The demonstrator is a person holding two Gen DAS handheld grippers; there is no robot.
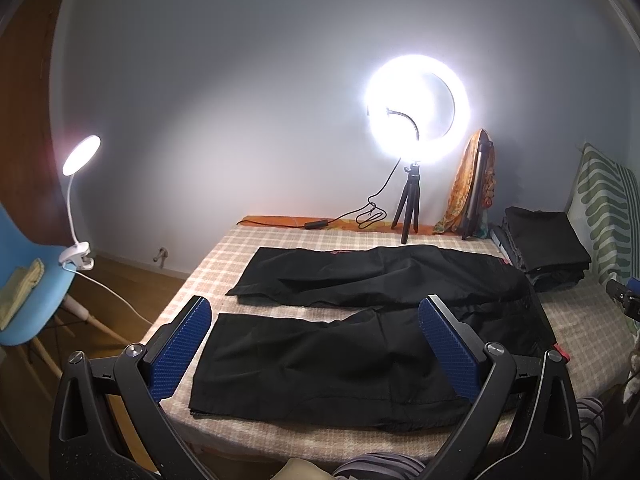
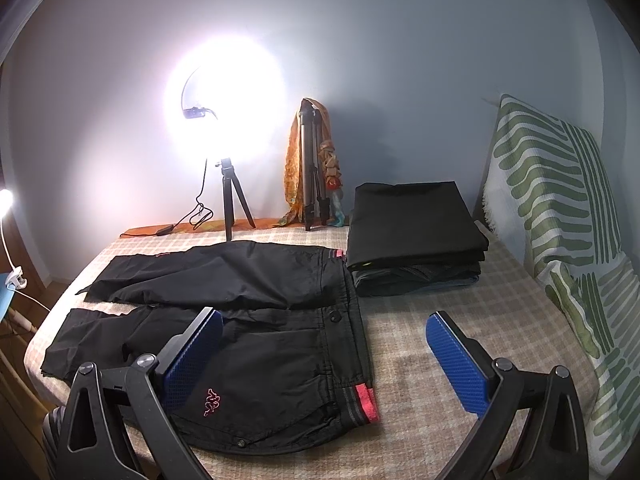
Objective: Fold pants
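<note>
Black pants lie flat on the checked bed, legs spread apart and pointing left, waistband with red trim on the right. My left gripper is open and empty, hovering above the near leg. My right gripper is open and empty, above the waist end of the pants, near the front edge of the bed. The right gripper's edge shows at the far right of the left wrist view.
A stack of folded dark clothes sits at the back right of the bed. A lit ring light on a tripod, a second tripod with a scarf and a green patterned cushion border the bed. A blue chair with a clip lamp stands to the left.
</note>
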